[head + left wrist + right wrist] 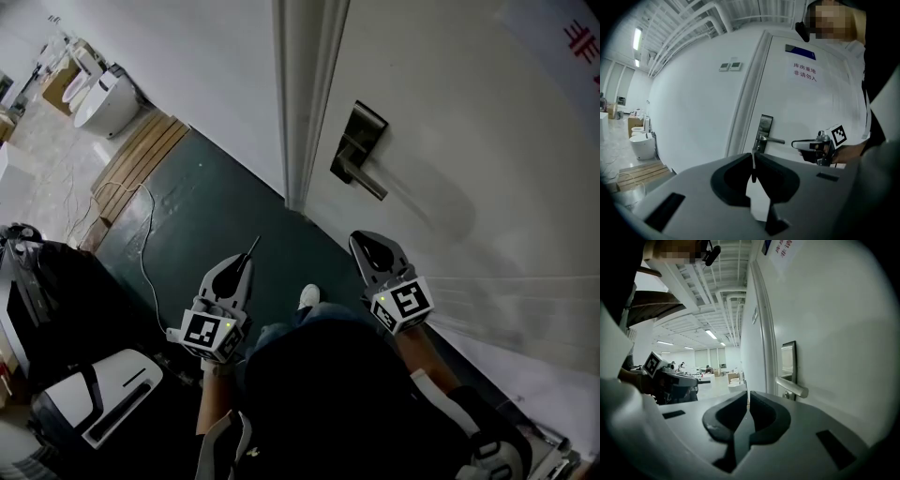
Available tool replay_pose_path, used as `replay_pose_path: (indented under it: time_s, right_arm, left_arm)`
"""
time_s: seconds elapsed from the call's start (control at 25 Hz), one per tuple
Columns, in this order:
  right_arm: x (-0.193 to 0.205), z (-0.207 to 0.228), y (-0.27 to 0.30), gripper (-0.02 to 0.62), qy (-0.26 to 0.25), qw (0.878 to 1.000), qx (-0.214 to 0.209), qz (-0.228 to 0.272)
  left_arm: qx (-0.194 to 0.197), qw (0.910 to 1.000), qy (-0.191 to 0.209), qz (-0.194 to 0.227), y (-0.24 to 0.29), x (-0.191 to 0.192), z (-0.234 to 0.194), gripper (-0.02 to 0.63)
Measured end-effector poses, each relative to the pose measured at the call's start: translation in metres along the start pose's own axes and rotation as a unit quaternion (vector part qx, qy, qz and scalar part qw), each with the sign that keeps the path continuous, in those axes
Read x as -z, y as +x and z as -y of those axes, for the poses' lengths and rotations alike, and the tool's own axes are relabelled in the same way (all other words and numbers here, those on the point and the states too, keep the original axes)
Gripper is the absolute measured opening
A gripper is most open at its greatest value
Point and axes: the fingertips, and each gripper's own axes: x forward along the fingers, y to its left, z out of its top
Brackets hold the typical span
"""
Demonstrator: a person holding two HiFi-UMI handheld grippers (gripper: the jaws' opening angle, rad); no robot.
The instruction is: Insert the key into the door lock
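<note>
Clearly pinched between the closed jaws of the left gripper (753, 160), a thin key (752, 172) stands upright, its tip toward the door lock (764, 127) and well apart from it. Only the head view shows both grippers held low before the white door (450, 197), with the lock above them. The right gripper (748, 398) view shows its jaws together on nothing, with the lever handle (792, 386) nearby at right.

- In your left gripper view, the white door (825, 117) carries a red Chinese notice (805, 72): "库房重地" above "非请勿入".
- Above it sits a blue plate (800, 51); its print is too small to read.
- Your head view shows only cut-off red strokes (579, 39) on the door.
</note>
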Motion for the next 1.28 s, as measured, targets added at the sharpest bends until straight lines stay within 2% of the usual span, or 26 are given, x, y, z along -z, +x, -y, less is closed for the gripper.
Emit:
replay_pose_path:
  time_s: [0.24, 0.56, 0.68, 0.84, 1.08, 1.16, 1.28]
  right_arm:
    - [-0.001, 0.026, -0.013, 0.029, 0.015, 1.000, 0.020, 0.010]
    - [-0.004, 0.055, -0.042, 0.029, 0.035, 0.998, 0.056, 0.017]
    - [0.000, 0.062, -0.050, 0.029, 0.042, 0.996, 0.077, 0.014]
    - [0.005, 0.068, -0.057, 0.029, 0.053, 0.992, 0.111, 0.010]
    - [0.012, 0.078, -0.058, 0.030, 0.074, 0.984, 0.161, 0.010]
    - [0.011, 0.079, -0.060, 0.029, 0.084, 0.980, 0.178, 0.012]
    - [0.008, 0.080, -0.061, 0.030, 0.089, 0.976, 0.201, 0.011]
  left_arm:
    - [0.024, 0.9996, 0.006, -0.015, 0.043, 0.002, 0.015, 0.028]
    - [0.077, 0.9964, -0.025, -0.023, 0.096, -0.005, 0.046, 0.028]
    - [0.094, 0.9937, -0.056, -0.026, 0.112, -0.002, 0.048, 0.028]
    - [0.121, 0.9849, -0.122, -0.022, 0.132, 0.000, 0.041, 0.028]
    - [0.158, 0.9729, -0.165, -0.035, 0.164, 0.003, 0.033, 0.028]
    - [0.172, 0.9665, -0.187, -0.038, 0.174, 0.001, 0.033, 0.028]
    - [0.177, 0.9510, -0.249, -0.046, 0.190, 0.002, 0.026, 0.028]
